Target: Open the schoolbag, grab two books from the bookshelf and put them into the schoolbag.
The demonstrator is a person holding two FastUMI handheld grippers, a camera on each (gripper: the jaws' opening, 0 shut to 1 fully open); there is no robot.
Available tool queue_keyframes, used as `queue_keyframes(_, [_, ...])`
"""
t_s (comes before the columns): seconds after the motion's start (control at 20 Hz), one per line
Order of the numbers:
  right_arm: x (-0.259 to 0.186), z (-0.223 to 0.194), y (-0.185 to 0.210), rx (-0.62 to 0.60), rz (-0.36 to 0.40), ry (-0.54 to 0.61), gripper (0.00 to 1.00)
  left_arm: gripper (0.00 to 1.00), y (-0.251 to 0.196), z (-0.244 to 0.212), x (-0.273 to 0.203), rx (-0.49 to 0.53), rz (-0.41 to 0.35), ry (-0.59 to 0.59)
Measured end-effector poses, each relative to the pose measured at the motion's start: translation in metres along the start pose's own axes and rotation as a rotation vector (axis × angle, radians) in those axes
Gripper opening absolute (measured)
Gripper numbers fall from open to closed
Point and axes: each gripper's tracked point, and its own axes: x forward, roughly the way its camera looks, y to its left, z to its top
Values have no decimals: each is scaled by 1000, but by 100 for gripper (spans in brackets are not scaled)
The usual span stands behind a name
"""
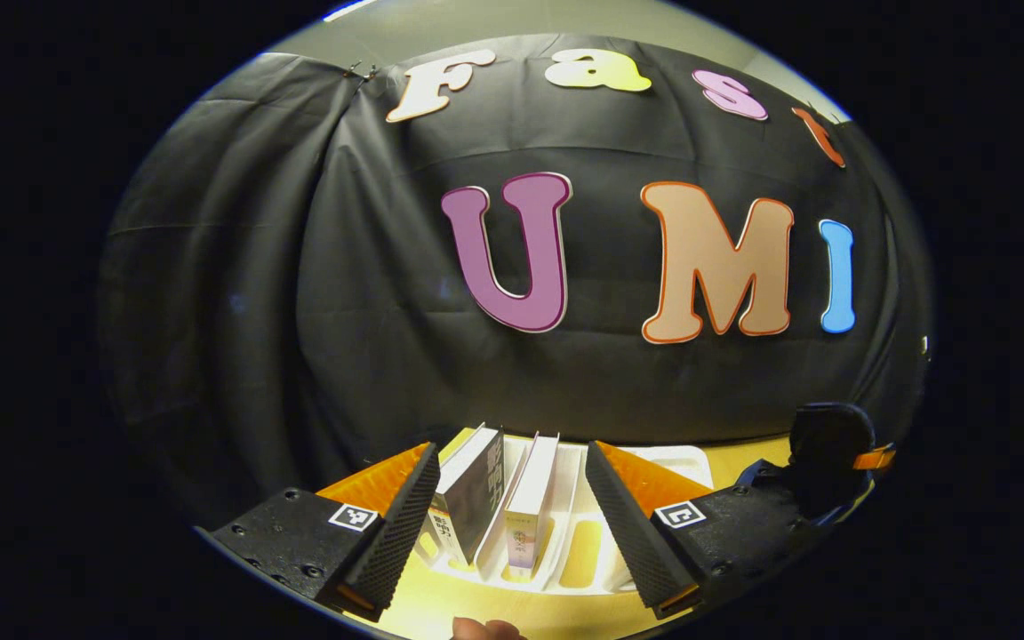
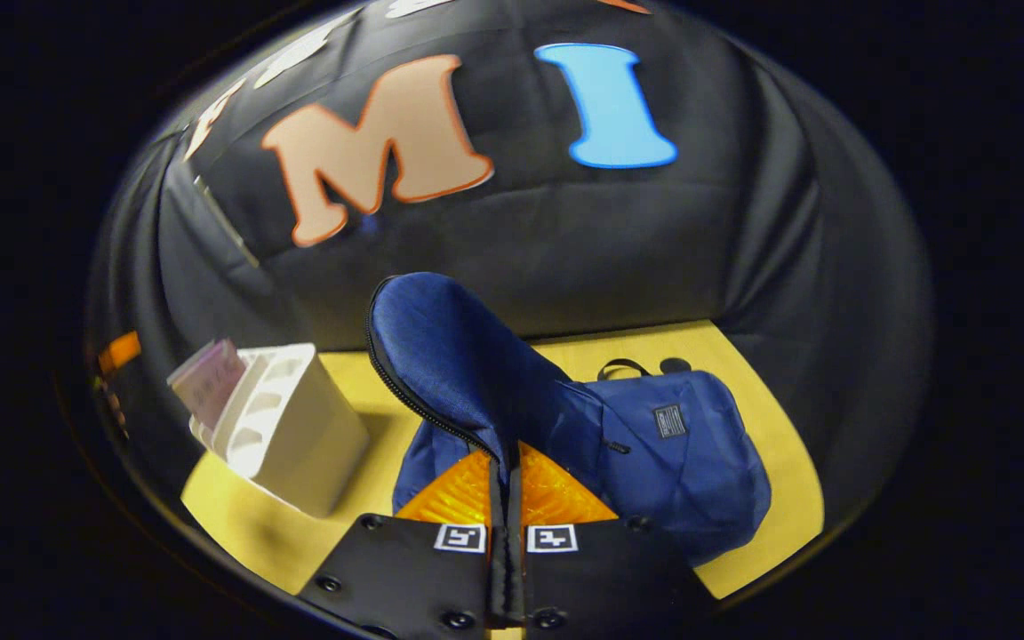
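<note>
Left gripper (image 1: 512, 498) hangs wide open right over the white bookshelf (image 1: 565, 542), two books (image 1: 499, 502) between its fingers. Right gripper (image 2: 506, 498) is clamped on the blue schoolbag (image 2: 654, 453) flap, beside the bookshelf.

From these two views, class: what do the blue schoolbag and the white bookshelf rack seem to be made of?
The blue schoolbag looks like matte woven fabric, probably nylon or polyester: it folds softly, has a zipper edge and a sewn patch. The white bookshelf rack looks like smooth moulded plastic: rounded corners, uniform slotted dividers, faint sheen. Neither can be confirmed by sight.
</note>
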Motion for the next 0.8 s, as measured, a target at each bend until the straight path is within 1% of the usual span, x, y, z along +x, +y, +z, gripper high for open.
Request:
queue_keyframes(0.05, [0, 1, -3, 66, 0, -6, 7, 96, -5, -5, 7, 9, -27, 23])
queue_keyframes(0.1, [1, 0, -6, 113, 0, -10, 3, 97, -8, -16, 14, 25, -45, 71])
queue_keyframes(0.15, [0, 2, -10, 136, -5, -17, 3, 100, -11, -28, 23, 44, -66, 127])
queue_keyframes(0.2, [-2, 5, -11, 151, -8, -24, 3, 98, -12, -38, 32, 63, -80, 179])
queue_keyframes(0.25, [-4, 7, -13, 160, -11, -32, 3, 98, -12, -46, 40, 83, -94, 229])
queue_keyframes(0.3, [-6, 6, -13, 165, -11, -34, 6, 97, -13, -50, 47, 101, -107, 259])
queue_keyframes(0.35, [-5, 6, -13, 167, -10, -35, 6, 98, -13, -54, 53, 122, -120, 291])
queue_keyframes(0.4, [-5, 6, -13, 170, -11, -34, 3, 98, -14, -58, 60, 142, -133, 332])
queue_keyframes(0.45, [-4, 7, -13, 174, -11, -35, 6, 97, -15, -60, 66, 155, -146, 372])
queue_keyframes(0.55, [-4, 7, -13, 175, -12, -36, 6, 98, -17, -71, 78, 163, -165, 450])
queue_keyframes(0.6, [-4, 7, -13, 173, -12, -37, 6, 93, -18, -77, 85, 163, -170, 481])
queue_keyframes(0.65, [-5, 7, -13, 173, -11, -37, 6, 98, -18, -83, 88, 166, -171, 520])
queue_keyframes(0.7, [-5, 7, -13, 169, -11, -34, 3, 97, -20, -90, 93, 161, -180, 553])
queue_keyframes(0.8, [-5, 7, -13, 168, -10, -34, 3, 97, -23, -107, 98, 160, -189, 641])
